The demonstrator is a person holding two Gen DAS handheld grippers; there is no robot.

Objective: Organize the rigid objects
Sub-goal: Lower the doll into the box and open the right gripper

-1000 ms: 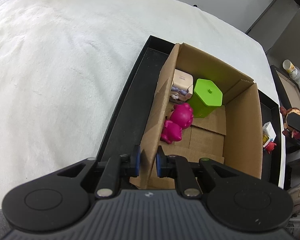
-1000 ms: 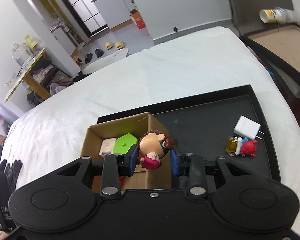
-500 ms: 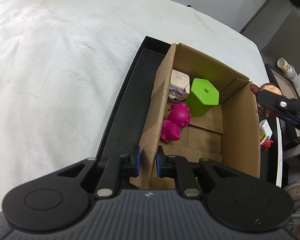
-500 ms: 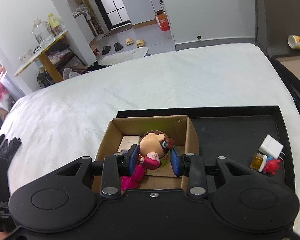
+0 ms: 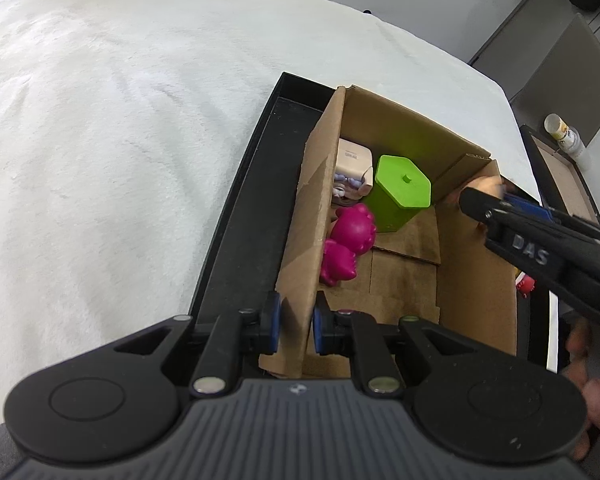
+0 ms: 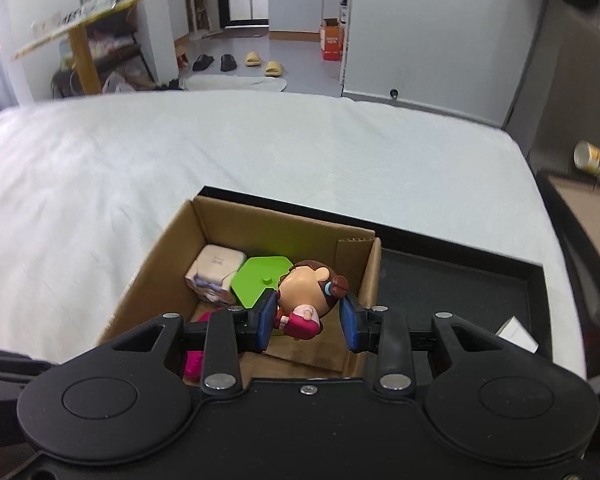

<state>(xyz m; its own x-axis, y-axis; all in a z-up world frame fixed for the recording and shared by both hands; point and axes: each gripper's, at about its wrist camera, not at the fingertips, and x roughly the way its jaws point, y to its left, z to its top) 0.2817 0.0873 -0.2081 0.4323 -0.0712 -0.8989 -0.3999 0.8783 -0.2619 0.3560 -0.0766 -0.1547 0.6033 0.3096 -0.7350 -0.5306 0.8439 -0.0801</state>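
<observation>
The right gripper (image 6: 308, 322) squeezes a little big-headed doll with brown hair and pink clothes (image 6: 310, 298) above the open brown cardboard box (image 6: 364, 276); it should go lower before letting go. The left gripper (image 5: 296, 322) pinches the box's wall to steady it. Inside are a green six-sided plastic tub (image 5: 400, 192), a bright pink rubbery toy (image 5: 346, 246) and a small cream block (image 5: 352, 160).

White charger (image 6: 516, 334) half behind tool body

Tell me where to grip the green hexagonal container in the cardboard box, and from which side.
Grip the green hexagonal container across two opposite flat side walls just below its lid, coming straight down from above. It stands upright in the cardboard box, whose walls block level approaches; the lid's knob looks too small to pinch securely.
</observation>
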